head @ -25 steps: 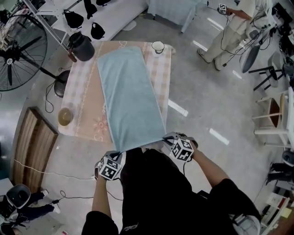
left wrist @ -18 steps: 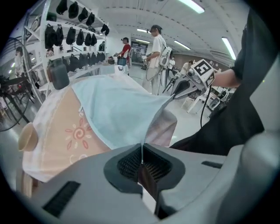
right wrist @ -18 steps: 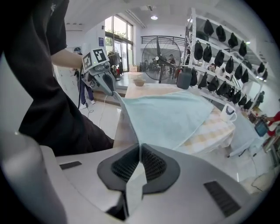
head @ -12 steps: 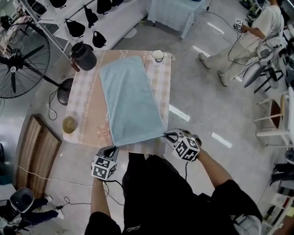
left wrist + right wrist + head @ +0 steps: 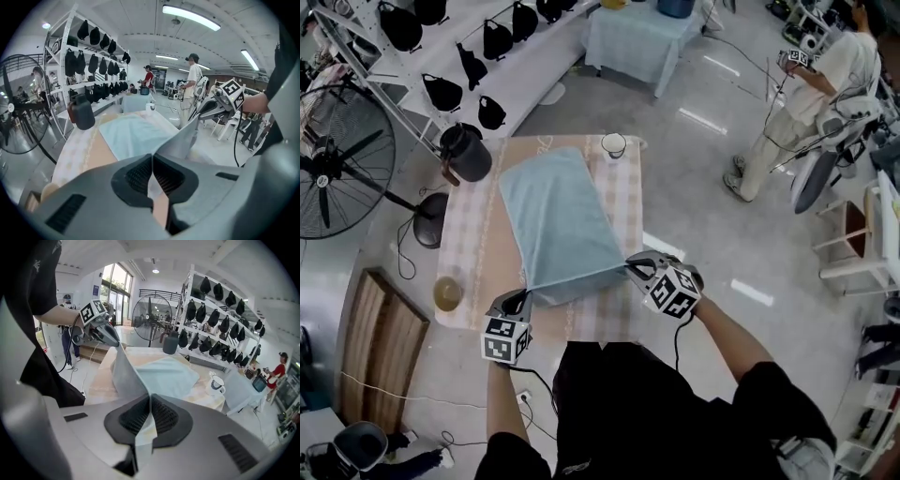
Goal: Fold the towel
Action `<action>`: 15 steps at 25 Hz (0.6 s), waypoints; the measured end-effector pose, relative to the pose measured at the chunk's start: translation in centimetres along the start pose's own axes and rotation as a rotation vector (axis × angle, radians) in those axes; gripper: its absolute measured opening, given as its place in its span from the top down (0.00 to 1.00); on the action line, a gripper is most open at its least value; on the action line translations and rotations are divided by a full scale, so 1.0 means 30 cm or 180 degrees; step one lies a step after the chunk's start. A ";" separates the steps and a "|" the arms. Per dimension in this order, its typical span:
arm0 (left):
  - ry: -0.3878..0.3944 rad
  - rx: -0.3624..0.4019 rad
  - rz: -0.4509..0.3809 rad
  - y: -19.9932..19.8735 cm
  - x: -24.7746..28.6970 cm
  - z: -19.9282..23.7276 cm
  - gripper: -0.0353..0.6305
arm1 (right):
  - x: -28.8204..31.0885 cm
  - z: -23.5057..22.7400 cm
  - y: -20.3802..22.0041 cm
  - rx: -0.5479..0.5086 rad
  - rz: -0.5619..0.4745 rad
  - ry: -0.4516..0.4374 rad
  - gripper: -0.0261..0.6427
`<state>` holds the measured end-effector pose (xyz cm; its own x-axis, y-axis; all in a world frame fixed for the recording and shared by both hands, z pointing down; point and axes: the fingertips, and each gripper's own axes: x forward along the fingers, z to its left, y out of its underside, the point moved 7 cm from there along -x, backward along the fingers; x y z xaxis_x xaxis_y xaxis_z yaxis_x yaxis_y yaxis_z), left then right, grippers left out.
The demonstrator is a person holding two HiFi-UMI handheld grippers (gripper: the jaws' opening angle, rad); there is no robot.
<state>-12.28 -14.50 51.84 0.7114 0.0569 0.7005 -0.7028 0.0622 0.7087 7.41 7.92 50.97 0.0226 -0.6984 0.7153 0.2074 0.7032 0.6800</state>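
A light blue towel (image 5: 558, 211) lies lengthwise on the table with a checked cloth (image 5: 478, 234). Its near edge is lifted off the table and stretched between my two grippers. My left gripper (image 5: 523, 298) is shut on the near left corner; the cloth (image 5: 131, 133) runs out from between its jaws (image 5: 152, 176). At the other end, the right gripper (image 5: 630, 267) is shut on the near right corner, with a fold of towel (image 5: 164, 376) rising from its jaws (image 5: 149, 420). Each gripper view also shows the opposite gripper pinching the raised edge.
A black jug (image 5: 467, 152) and a white cup (image 5: 613, 145) stand at the table's far end. A bowl (image 5: 447, 292) sits at its near left edge. A fan (image 5: 337, 169), a cap rack (image 5: 441, 56) and a wooden bench (image 5: 380, 347) are left; a person (image 5: 787, 112) stands right.
Both grippers have risen and moved forward from my body to over the table's near end, carrying the towel's near edge up off the table.
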 end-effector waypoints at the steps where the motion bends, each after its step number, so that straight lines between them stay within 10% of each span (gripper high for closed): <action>1: -0.0021 0.0027 -0.0009 -0.022 0.008 0.021 0.93 | 0.008 -0.023 -0.019 0.0003 -0.0005 0.0030 0.93; 15: -0.0204 -0.0005 -0.0219 -0.226 0.141 0.336 0.93 | 0.204 -0.283 -0.233 0.0099 0.0027 0.0430 0.93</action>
<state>-4.54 -24.71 50.84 0.7563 -0.0116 0.6541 -0.6522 0.0653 0.7552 14.40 -2.39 49.22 0.1560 -0.7025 0.6943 0.1763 0.7115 0.6802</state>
